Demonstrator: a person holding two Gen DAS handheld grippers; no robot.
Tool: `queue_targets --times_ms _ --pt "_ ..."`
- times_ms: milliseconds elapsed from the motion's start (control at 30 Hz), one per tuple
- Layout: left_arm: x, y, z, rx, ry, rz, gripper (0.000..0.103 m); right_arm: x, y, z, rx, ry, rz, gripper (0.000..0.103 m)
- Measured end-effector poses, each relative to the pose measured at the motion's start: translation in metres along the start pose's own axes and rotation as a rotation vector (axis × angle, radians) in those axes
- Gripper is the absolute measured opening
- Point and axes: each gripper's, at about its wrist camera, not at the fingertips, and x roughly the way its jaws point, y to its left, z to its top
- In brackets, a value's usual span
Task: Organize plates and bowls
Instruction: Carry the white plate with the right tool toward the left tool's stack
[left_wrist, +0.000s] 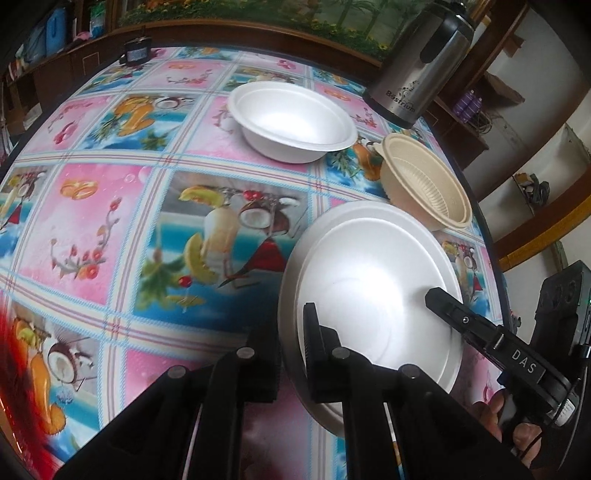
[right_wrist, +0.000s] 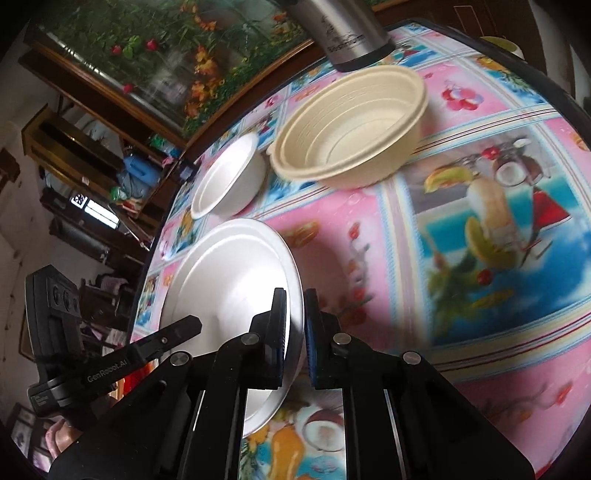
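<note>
Only left view shows red blur (left_wrist: 14, 354) — white plate (left_wrist: 369, 288) in both.

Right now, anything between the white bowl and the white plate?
Nothing: in the left wrist view only bare patterned tablecloth separates the white bowl from the white plate.

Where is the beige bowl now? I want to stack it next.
In the left wrist view the beige bowl sits right of centre, between the steel flask behind it and the white plate in front, with the white bowl to its left.
</note>
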Motion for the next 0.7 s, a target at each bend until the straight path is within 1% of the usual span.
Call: queue_targets --times_ms 67,200,433,700 --pt "-0.003 0.005 -0.005 -0.006 0.003 0.0 0.009 0.001 0.005 -0.003 -0.004 -0.001 0.001 0.008" --pt "-0.01 0.011 -0.016 0.001 0.001 0.006 0.009 0.003 0.008 -0.011 0.031 0.003 0.019 0.007" --pt "-0.031 0.025 -0.029 0.009 -0.021 0.007 0.009 0.001 0.031 -0.03 0.046 0.015 -0.002 0.006" --pt "-0.078 0.046 -0.038 0.001 -0.106 0.008 0.008 -0.011 0.083 -0.039 -0.032 -0.012 0.012 0.006"
